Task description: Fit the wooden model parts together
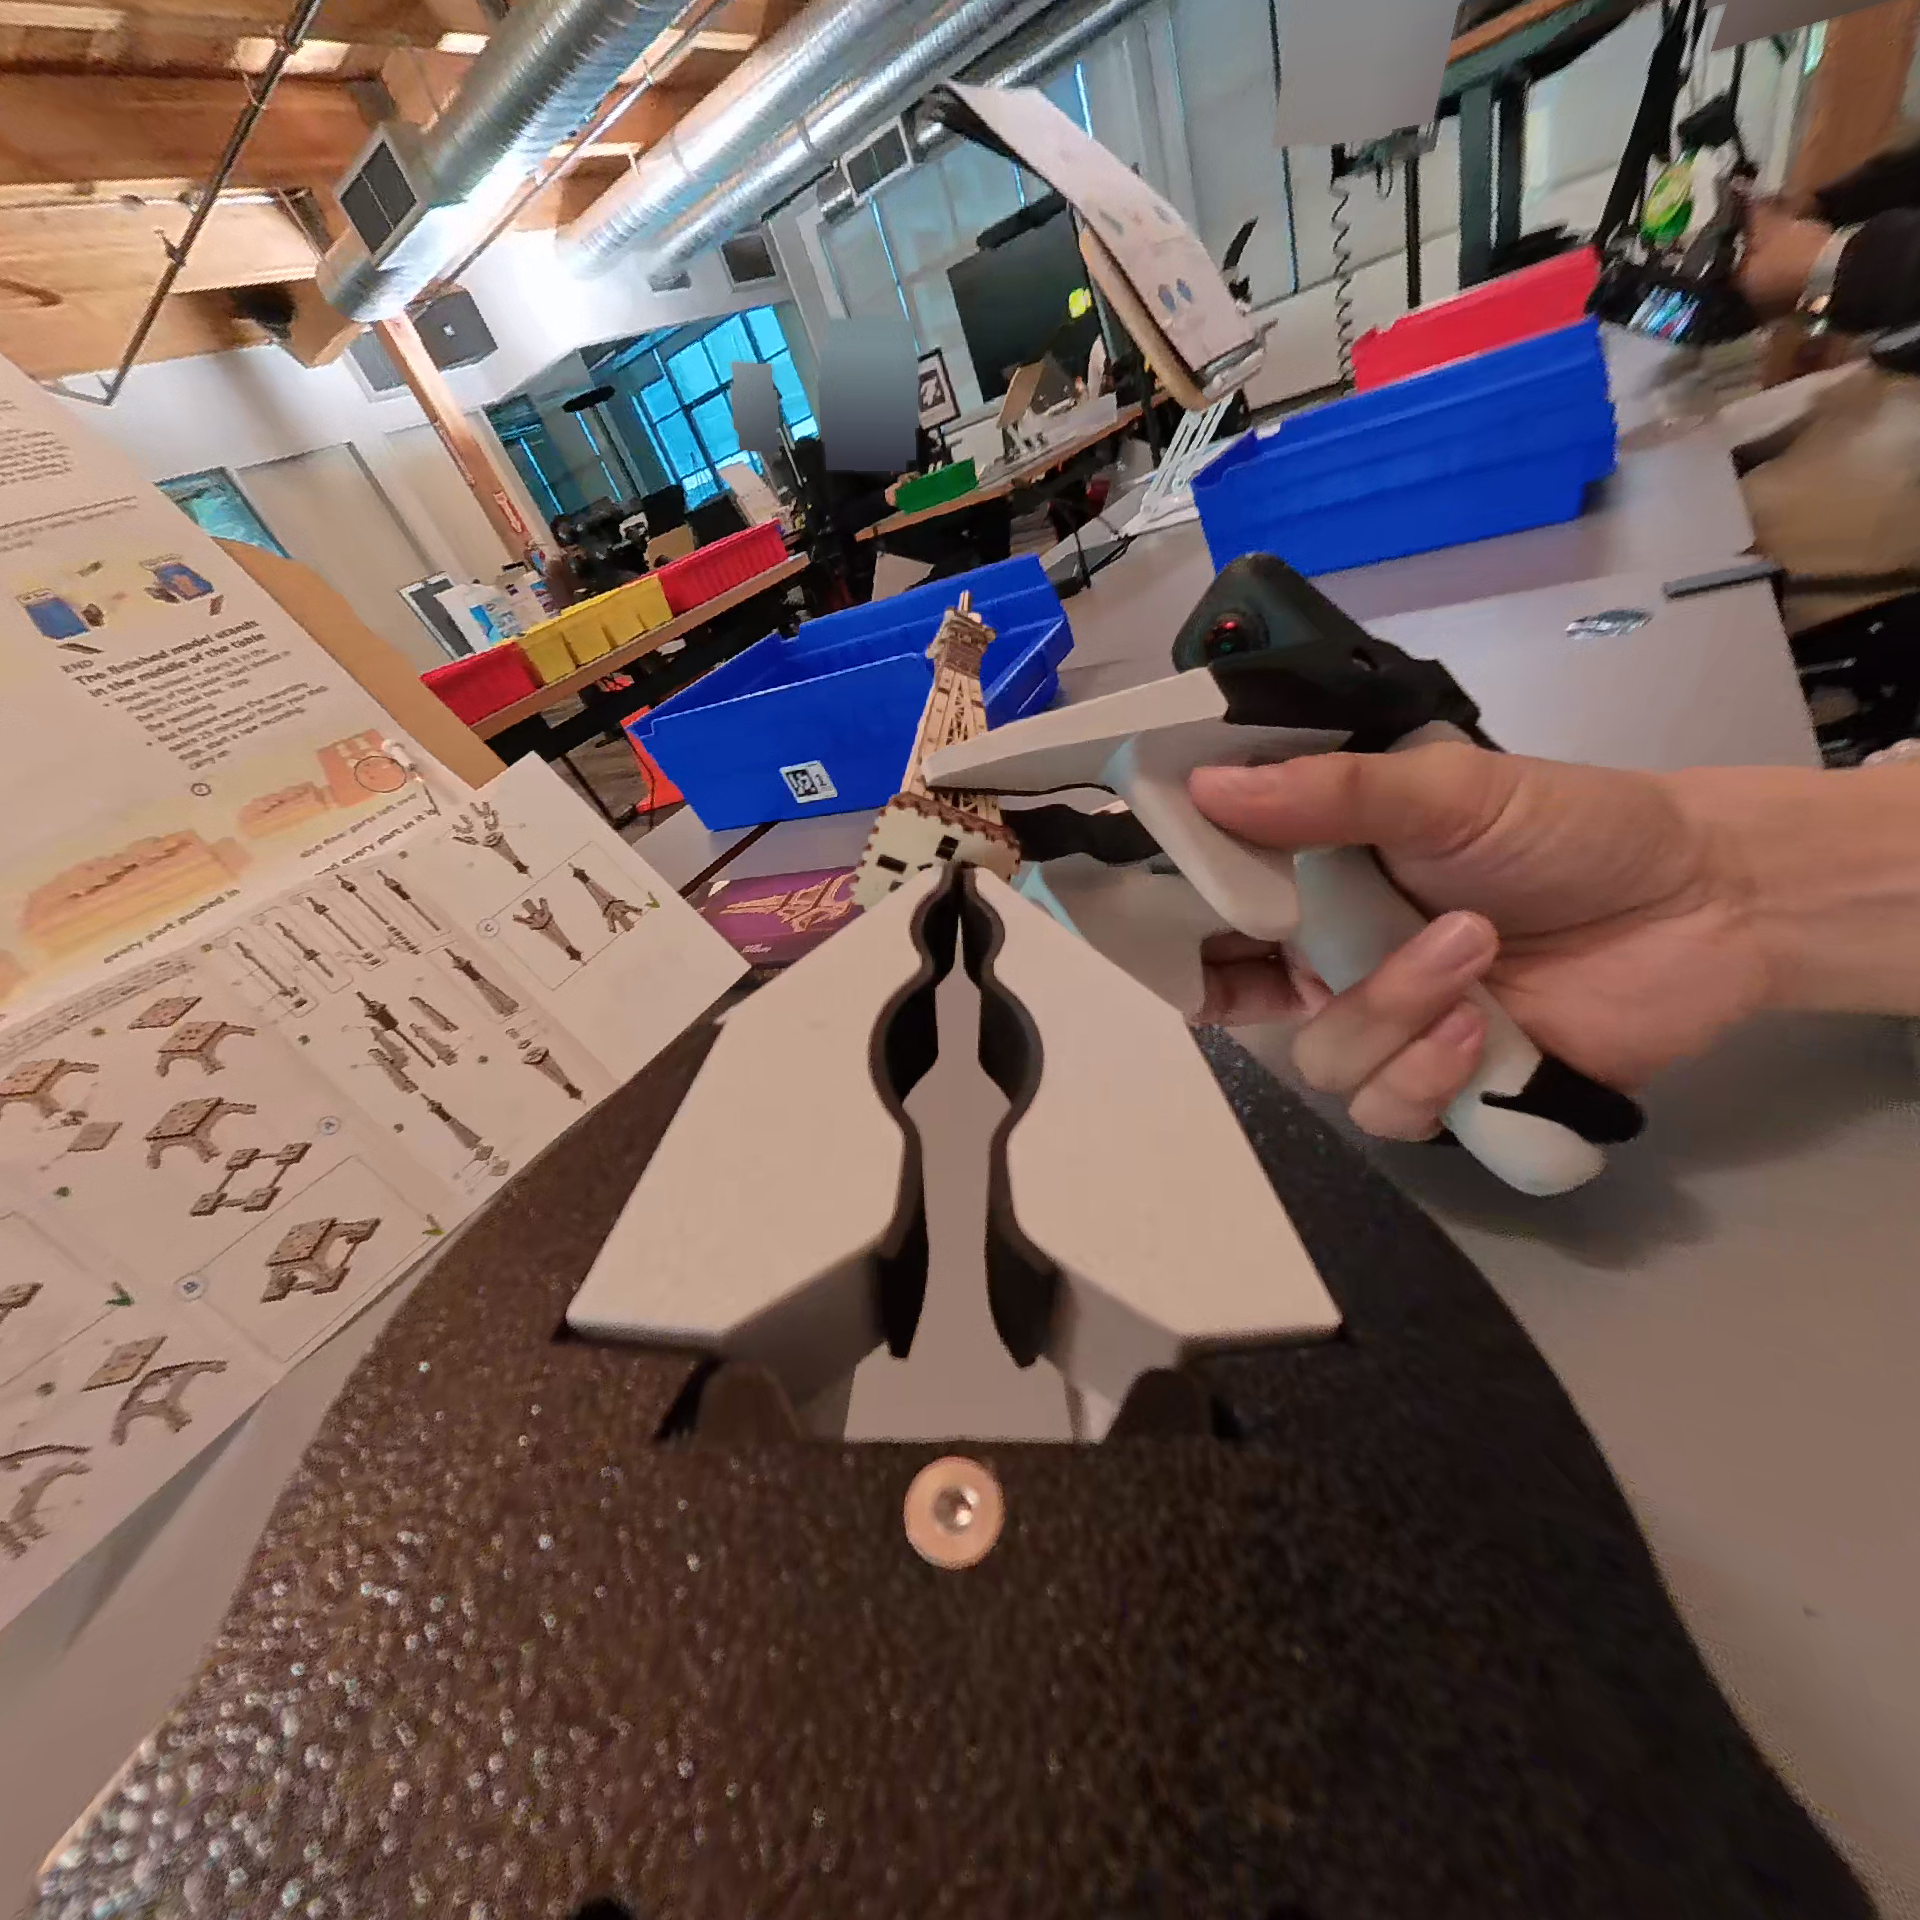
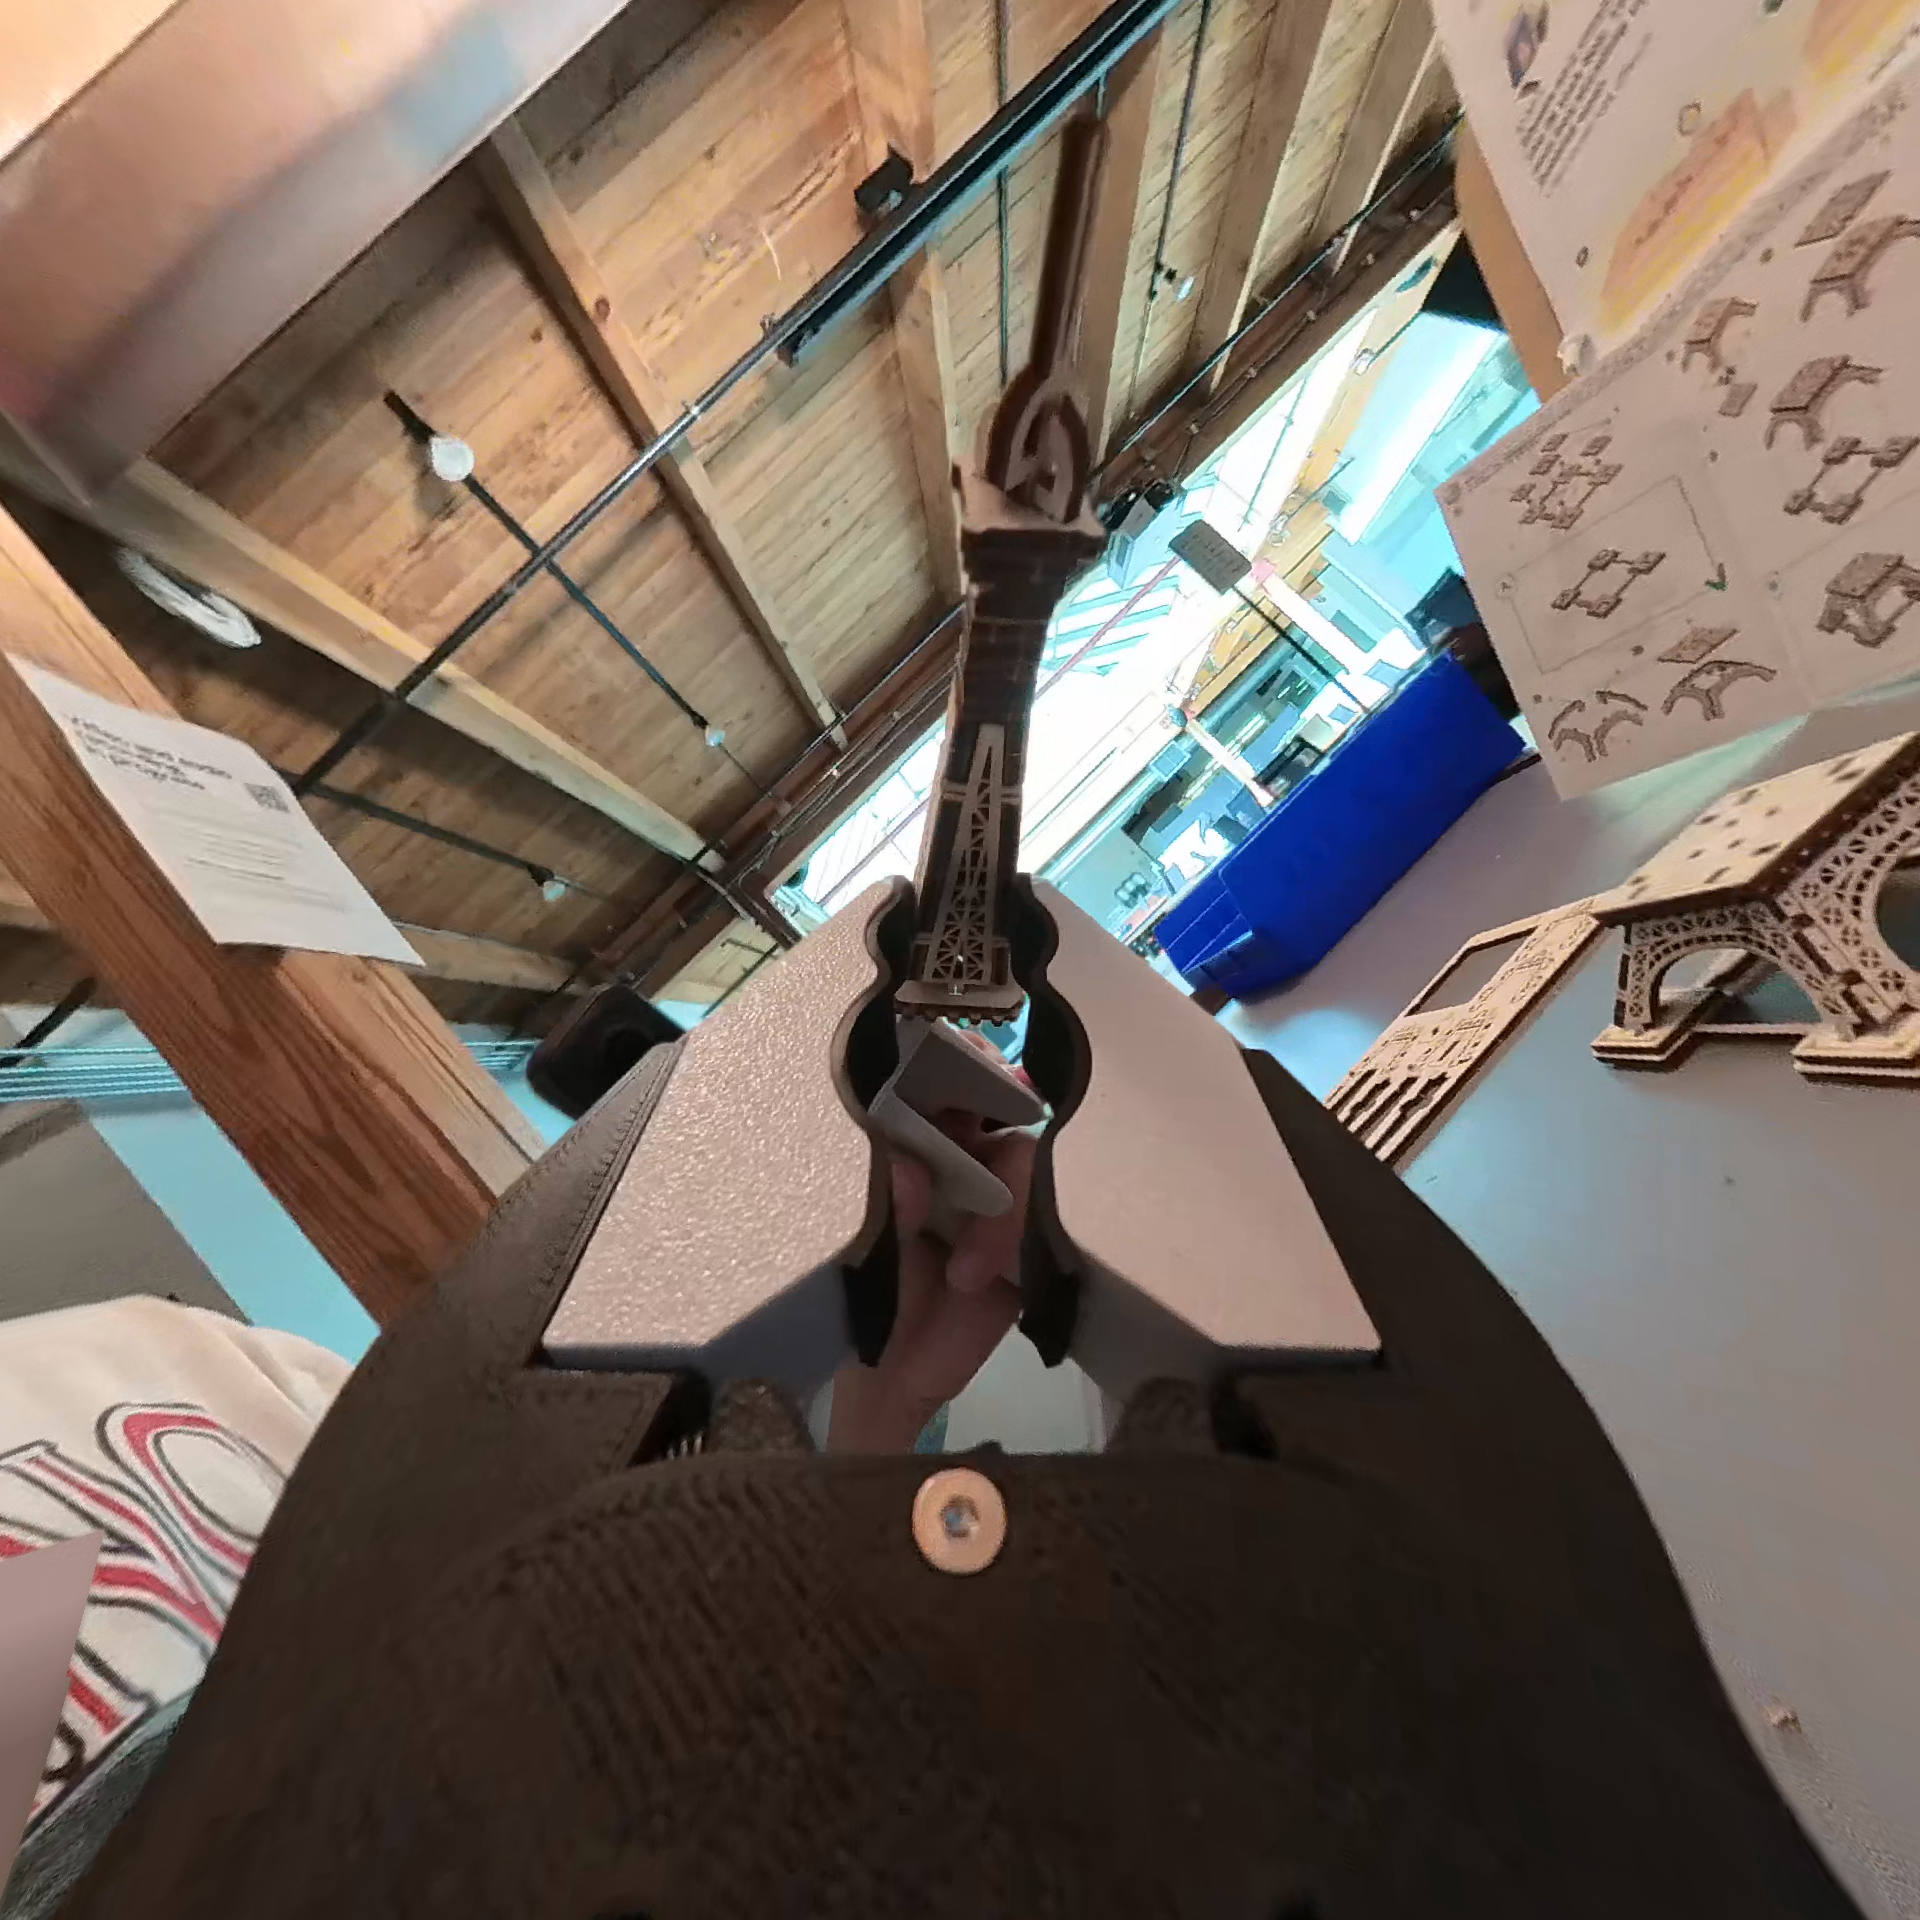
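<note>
Right wrist view | right gripper [image 2: 961,951], pebbled grey fingers with scalloped inner edges, pinches laser-cut lattice spire [image 2: 977,831] near its scalloped base plate, tip towards the ceiling; arched wooden tower base [image 2: 1766,914] sits on grey table [image 2: 1558,1351] | left gripper [image 1: 958,883] nearly closed, tips at the spire's plate; grip unclear

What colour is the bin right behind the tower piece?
Blue bin, clearest in the left wrist view, behind the tower piece.
</note>
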The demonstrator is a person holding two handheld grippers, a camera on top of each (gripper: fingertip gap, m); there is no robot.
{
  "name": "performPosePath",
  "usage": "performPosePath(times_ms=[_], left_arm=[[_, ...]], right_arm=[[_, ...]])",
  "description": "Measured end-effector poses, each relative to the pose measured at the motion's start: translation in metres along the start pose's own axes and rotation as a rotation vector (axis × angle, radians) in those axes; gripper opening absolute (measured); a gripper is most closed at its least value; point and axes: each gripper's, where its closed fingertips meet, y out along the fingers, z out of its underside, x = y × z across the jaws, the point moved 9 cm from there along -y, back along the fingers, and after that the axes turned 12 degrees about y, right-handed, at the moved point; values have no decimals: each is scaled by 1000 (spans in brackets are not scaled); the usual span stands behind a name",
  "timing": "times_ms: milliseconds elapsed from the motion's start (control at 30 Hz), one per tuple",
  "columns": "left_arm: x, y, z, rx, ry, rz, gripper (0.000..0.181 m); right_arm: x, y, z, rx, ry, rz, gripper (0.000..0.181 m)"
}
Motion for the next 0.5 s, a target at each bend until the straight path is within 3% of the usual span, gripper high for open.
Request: performPosePath(times_ms=[500], left_arm=[[-1,2,7,12,-4,12,0]], right_arm=[[-9,-3,4,-26,57,-4,18]])
